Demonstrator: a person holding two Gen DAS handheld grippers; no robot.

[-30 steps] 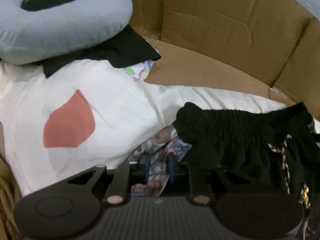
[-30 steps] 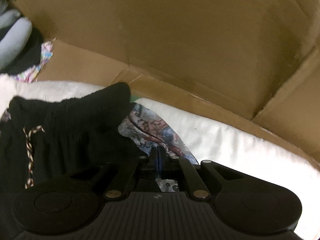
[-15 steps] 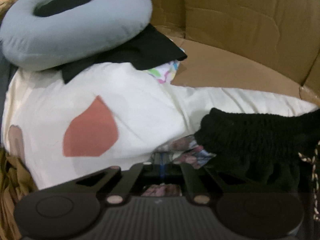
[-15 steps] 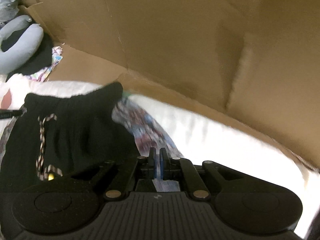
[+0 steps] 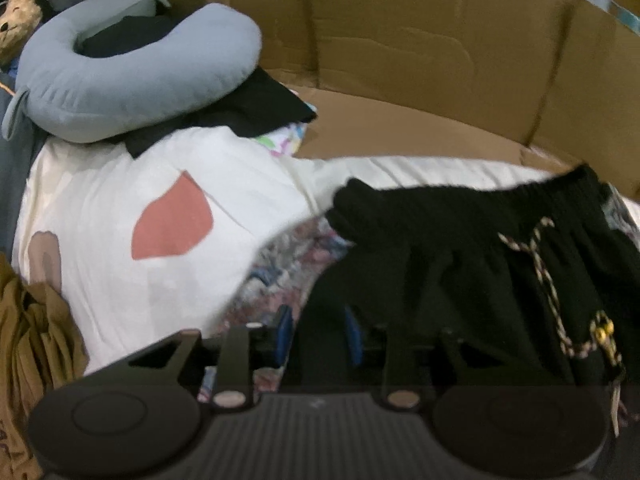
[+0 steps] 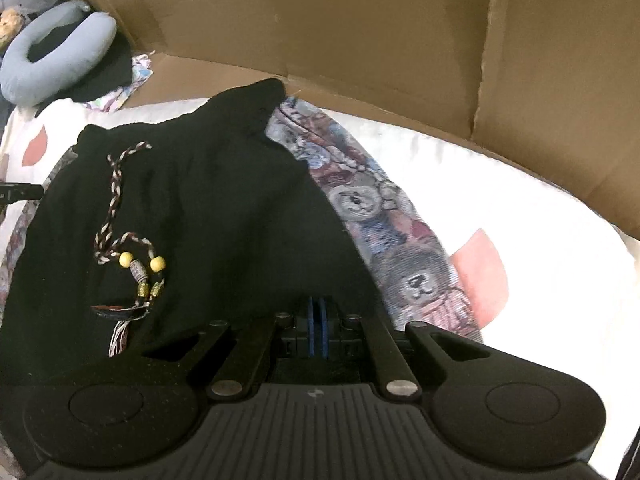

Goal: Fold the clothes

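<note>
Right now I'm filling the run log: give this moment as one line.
step: folding black shorts | left claw: opening, black cloth between pads | right claw: shut on shorts' edge | surface: white bedding

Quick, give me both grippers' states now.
Left gripper: jaws opening, pads apart, black garment between them.
Right gripper: shut at the same garment's edge; grip cannot be told.

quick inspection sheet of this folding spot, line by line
surface: cream sheet with red patches
job's things: black garment, beaded drawstring, lying over bear-print fabric
clutter: grey neck pillow; tan cloth; plush toy
grippers: left tongs opening, black cloth between the pads; right tongs shut at the garment's edge, grip unclear
cables: nothing seen
surroundings: cardboard walls
</note>
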